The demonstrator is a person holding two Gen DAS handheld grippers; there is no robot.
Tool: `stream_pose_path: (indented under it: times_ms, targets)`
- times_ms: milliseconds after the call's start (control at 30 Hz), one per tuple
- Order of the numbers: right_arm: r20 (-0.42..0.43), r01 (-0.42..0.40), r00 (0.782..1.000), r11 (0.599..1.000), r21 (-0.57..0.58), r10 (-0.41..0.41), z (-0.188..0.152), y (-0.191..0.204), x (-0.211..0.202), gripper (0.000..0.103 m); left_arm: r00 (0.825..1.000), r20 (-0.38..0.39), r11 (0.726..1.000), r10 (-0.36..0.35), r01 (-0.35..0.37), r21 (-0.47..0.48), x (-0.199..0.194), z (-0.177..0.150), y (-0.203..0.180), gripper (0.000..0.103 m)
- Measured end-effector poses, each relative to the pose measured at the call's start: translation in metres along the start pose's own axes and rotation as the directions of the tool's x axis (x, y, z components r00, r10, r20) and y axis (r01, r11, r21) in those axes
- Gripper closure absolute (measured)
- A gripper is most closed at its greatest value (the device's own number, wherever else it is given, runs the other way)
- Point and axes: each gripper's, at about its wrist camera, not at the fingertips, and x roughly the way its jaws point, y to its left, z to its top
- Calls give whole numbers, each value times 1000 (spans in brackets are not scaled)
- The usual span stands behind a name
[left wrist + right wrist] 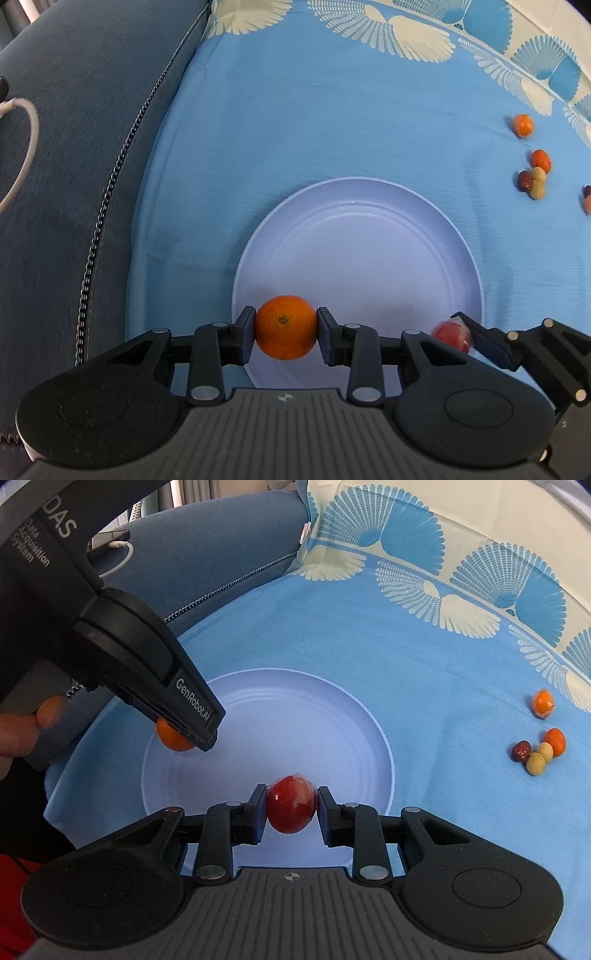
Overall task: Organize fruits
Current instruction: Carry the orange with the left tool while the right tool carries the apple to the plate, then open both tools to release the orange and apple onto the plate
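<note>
My left gripper (285,328) is shut on an orange (285,326) and holds it over the near left rim of a pale blue plate (369,251). My right gripper (291,808) is shut on a red fruit (291,803) over the near part of the same plate (295,716). In the right wrist view the left gripper (192,734) comes in from the left with the orange (171,738) partly hidden. In the left wrist view the red fruit (452,336) shows at the plate's right rim.
Loose small fruits lie on the blue cloth to the right: an orange one (543,702), another orange one (556,741), a dark red one (521,751), two yellowish ones (537,762). A dark blue sofa (74,147) with a white cable (26,155) borders the left.
</note>
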Motion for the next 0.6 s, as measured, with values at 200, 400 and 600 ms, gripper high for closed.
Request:
stream_pose_path:
  times_ms: [200,400,600]
  targets:
    - [-16,16,1000,1000,-16,-16,5,-6,13,72,1000,17,999,-1,1,34,7,5,-4,64]
    - [43,48,998,999,-21,-47,17,-8,-6,10,976,214,997,-42,26,77,-36,0,-2,0]
    - [47,63,997,998,13,-64,5,-4,-56,1,979,202,995,36,-55,88,-64,-37,6,0]
